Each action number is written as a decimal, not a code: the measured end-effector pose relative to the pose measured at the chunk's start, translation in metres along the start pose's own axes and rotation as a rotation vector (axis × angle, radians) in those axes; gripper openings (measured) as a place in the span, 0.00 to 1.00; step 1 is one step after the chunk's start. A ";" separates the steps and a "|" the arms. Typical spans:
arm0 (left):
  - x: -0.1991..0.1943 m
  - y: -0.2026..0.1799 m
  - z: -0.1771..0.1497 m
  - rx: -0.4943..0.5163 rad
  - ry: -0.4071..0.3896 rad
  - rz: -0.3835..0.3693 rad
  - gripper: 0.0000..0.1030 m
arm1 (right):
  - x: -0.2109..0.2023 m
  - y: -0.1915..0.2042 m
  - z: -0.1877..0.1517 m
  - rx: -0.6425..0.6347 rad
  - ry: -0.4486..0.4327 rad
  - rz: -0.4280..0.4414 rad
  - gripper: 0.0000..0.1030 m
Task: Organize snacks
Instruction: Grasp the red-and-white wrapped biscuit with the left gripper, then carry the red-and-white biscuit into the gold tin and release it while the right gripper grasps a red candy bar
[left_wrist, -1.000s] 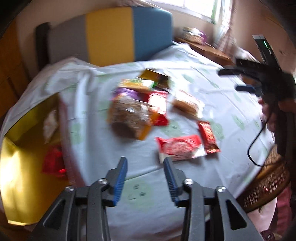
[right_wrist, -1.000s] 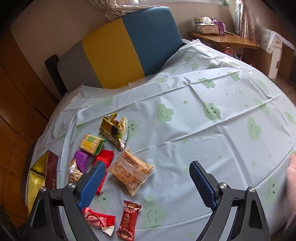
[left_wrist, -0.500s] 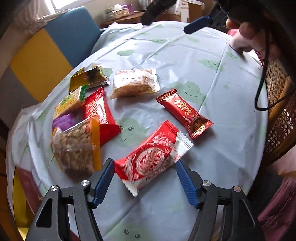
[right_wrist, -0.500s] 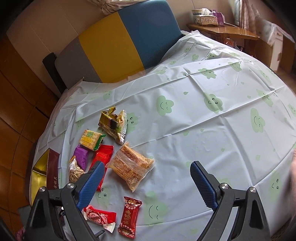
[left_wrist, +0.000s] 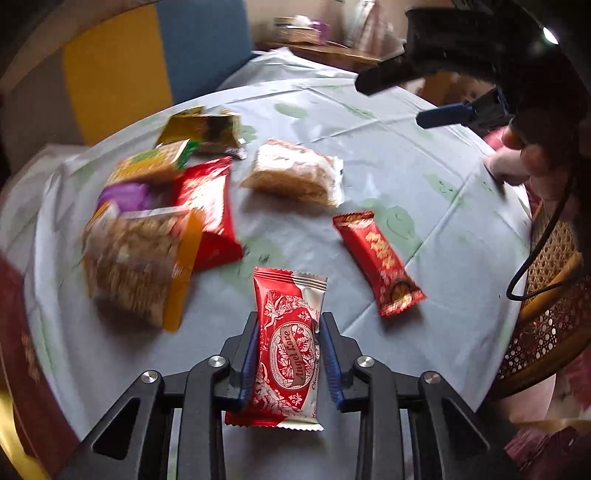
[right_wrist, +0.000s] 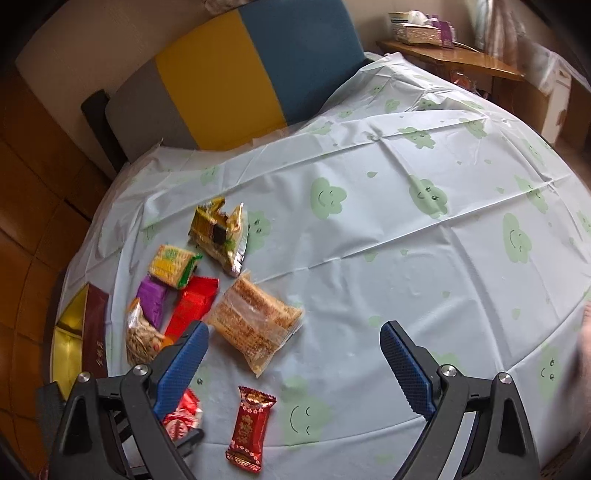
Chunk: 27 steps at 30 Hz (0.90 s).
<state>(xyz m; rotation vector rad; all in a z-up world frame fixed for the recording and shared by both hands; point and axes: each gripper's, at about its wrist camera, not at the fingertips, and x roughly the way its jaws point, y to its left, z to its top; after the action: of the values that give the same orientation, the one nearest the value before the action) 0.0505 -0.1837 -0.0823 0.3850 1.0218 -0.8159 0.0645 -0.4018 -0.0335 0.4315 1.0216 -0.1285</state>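
Eight snack packets show in all: three red ones, namely the Angel Love packet (left_wrist: 286, 350) at the near edge of the tablecloth (right_wrist: 369, 206), the bar (right_wrist: 250, 428) beside it and the flat red pack (right_wrist: 192, 306) in the left cluster. The other five are one each (colours alone tell them apart): a purple pack (right_wrist: 151, 299), a green-yellow cracker pack (right_wrist: 171, 266), a gold wrapper (right_wrist: 218, 234), a clear nut bag (right_wrist: 142, 339) and a clear biscuit bag (right_wrist: 255, 321). There are two grippers, the left (left_wrist: 288, 354) and the right (right_wrist: 291, 354), and one gold-lined box (right_wrist: 79, 332) off the left edge.
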 end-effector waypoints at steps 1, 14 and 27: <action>-0.005 0.002 -0.008 -0.021 -0.007 0.024 0.30 | 0.005 0.005 -0.002 -0.022 0.028 0.019 0.92; -0.023 0.015 -0.052 -0.142 -0.117 0.170 0.36 | 0.059 0.068 -0.061 -0.345 0.376 0.041 0.57; -0.054 0.030 -0.051 -0.240 -0.181 0.082 0.31 | 0.068 0.097 -0.095 -0.587 0.325 -0.066 0.37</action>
<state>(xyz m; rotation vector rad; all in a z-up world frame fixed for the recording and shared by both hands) 0.0275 -0.1095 -0.0633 0.1437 0.9161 -0.6331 0.0538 -0.2684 -0.1057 -0.1236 1.3330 0.1887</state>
